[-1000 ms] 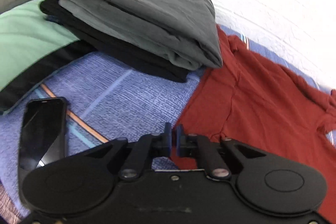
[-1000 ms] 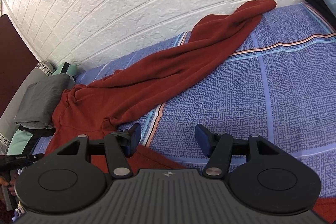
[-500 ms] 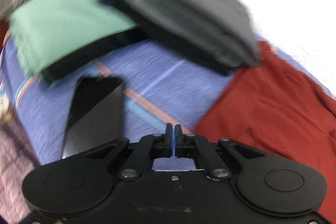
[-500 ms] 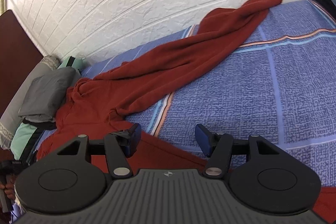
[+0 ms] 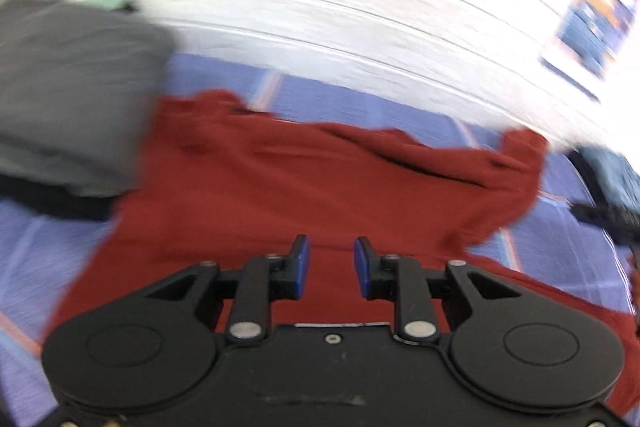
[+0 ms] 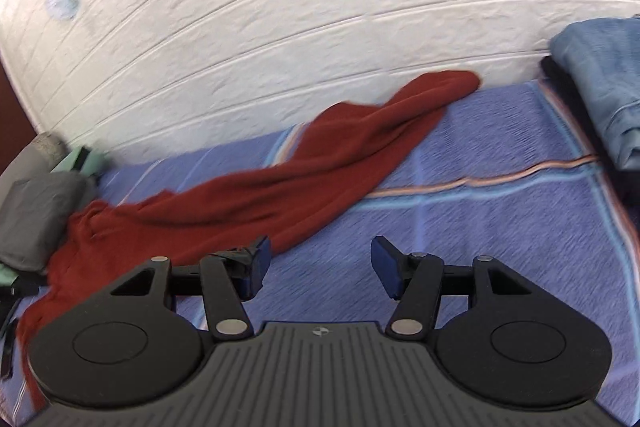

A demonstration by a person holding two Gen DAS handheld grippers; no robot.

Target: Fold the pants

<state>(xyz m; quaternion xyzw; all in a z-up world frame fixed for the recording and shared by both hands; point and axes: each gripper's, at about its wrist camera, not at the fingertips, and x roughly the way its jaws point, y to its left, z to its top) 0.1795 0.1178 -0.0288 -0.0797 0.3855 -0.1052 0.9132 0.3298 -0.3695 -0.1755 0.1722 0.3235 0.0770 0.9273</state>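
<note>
Under and ahead of left claw (image 5: 327, 265), released: red pants (image 5: 304, 187) spread on blue sheet (image 6: 480, 227). Left of right claw (image 6: 320, 267), also released: same pants. Further left, grey folded pile (image 5: 68, 107).

Ahead of the right hand-held gripper (image 6: 320, 265), whose jaws stand apart, bare blue bedspread (image 6: 480, 227) lies open as far as the white wall (image 6: 280, 59). To its left the red pants (image 6: 300, 183) stretch diagonally across the bed. Folded jeans (image 6: 604, 83) block the far right; a grey folded stack (image 6: 36, 215) blocks the far left. Before the left hand-held gripper (image 5: 329, 265), jaws parted, the pants cover the bed, with the grey stack to its left.
</note>
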